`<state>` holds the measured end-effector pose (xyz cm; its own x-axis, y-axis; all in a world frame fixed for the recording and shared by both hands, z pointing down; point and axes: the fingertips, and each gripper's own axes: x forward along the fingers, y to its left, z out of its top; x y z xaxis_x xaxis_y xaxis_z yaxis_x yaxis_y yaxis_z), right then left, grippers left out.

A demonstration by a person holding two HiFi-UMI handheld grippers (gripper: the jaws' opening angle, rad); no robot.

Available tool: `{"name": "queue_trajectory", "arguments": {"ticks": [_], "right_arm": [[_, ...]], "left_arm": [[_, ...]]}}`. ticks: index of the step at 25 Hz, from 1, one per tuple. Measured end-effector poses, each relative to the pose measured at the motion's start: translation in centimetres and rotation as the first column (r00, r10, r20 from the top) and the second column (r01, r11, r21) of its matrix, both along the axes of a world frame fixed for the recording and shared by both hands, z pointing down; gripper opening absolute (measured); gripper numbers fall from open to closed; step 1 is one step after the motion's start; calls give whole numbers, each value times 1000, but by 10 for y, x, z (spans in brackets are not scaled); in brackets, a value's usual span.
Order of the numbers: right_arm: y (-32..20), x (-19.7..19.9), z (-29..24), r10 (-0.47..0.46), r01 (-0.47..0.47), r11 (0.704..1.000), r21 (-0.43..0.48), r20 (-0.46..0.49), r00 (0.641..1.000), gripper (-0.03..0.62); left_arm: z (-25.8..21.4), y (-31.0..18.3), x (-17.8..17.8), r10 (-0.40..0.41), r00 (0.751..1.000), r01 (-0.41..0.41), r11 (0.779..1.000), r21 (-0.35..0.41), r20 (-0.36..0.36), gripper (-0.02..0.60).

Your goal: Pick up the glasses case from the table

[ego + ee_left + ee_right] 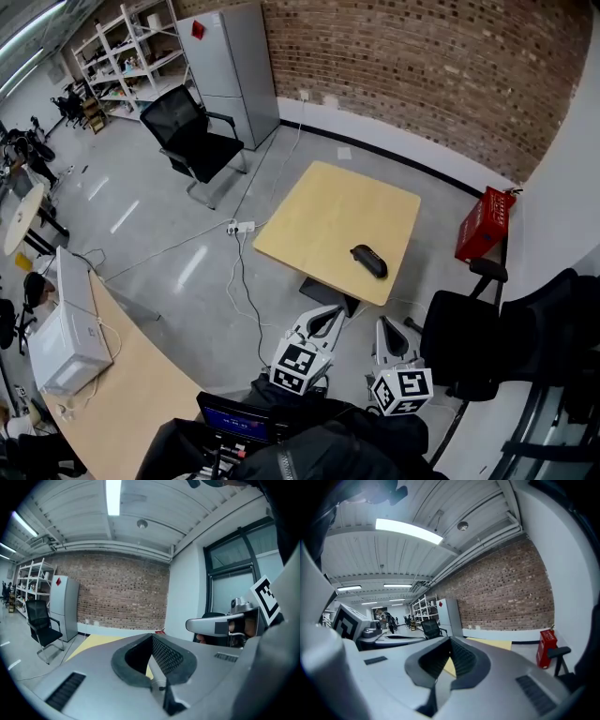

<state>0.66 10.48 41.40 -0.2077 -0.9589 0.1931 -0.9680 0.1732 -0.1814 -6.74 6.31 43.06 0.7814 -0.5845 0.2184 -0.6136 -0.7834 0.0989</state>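
Glasses case on table; left claw, right claw both closed, empty.

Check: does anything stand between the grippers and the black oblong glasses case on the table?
Nothing visible does. The black oblong glasses case lies alone on the square pale wooden table, with left gripper and right gripper short of its near edge.
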Motion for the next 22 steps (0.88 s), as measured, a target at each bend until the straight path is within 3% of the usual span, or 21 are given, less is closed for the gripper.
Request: {"name": "queue_trajectory", "arguments": {"ticks": [12,22], "right_arm": [[-42,-8,10,22,-22,999,-27,-16,1000,3],[-55,10,20,28,-29,997,-77,-19,999,3]], "left_arm": [[11,-43,-3,27,1000,-27,999,-27,-11,0],[21,-53,23,66,998,-67,995,-69,-19,0]]}}
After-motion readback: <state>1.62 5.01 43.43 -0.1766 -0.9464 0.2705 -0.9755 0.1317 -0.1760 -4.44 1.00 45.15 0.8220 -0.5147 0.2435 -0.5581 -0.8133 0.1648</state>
